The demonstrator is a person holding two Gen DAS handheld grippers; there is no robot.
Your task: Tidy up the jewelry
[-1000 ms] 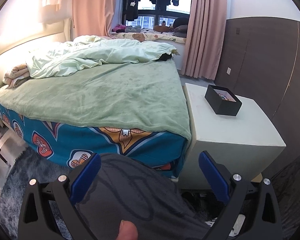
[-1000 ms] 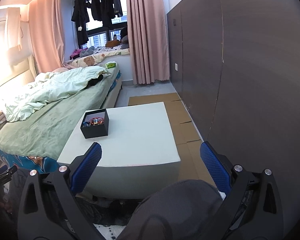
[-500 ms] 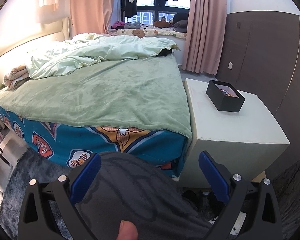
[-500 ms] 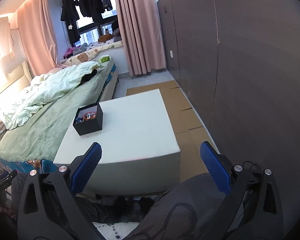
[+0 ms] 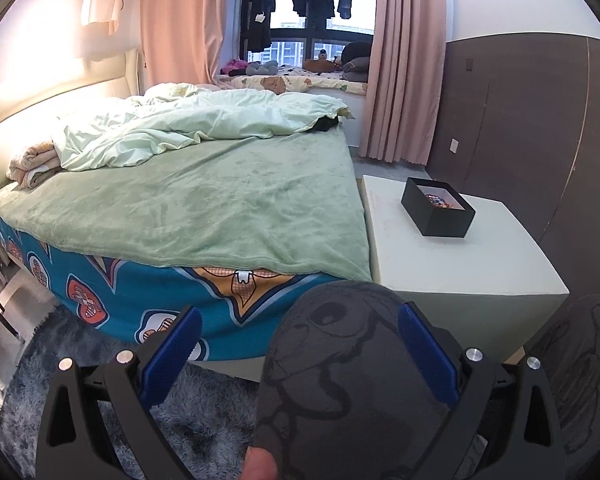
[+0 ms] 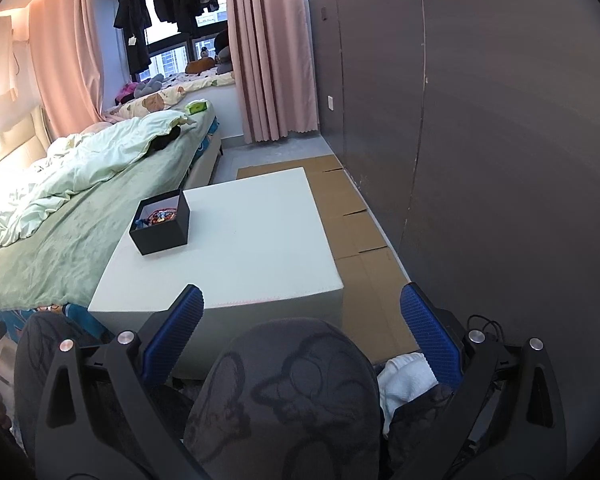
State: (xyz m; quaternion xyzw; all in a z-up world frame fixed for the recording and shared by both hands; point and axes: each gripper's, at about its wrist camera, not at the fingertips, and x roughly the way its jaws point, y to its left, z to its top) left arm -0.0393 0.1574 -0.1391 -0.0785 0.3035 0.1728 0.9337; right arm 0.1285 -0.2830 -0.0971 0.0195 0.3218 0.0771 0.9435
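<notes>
- A black box [image 6: 162, 222] sits open on a white counter [image 6: 256, 240], near the counter edge that lies against the bed [image 5: 204, 204].
- Inside the box is a small heap of colourful jewelry [image 6: 161, 216]; single pieces are too small to tell apart.
- The left gripper [image 5: 298, 354] hangs low, well short of the counter, its blue-padded fingers spread wide and holding nothing.
- The right gripper [image 6: 300, 338] also sits low in front of the counter, fingers spread wide and holding nothing.
- A knee in dark grey patterned trousers [image 6: 292, 392] fills the space between the fingers in both views.
- The bed is covered by a green blanket, with a pale rumpled duvet [image 5: 196, 128] toward the headboard.
- Flattened cardboard [image 6: 352, 240] lies on the floor between the counter and a dark wall [image 6: 500, 160].
- Pink curtains [image 5: 404, 60] frame a window with dark clothes hanging in it.
- A shaggy grey rug [image 5: 204, 412] lies on the floor under the left gripper.
</notes>
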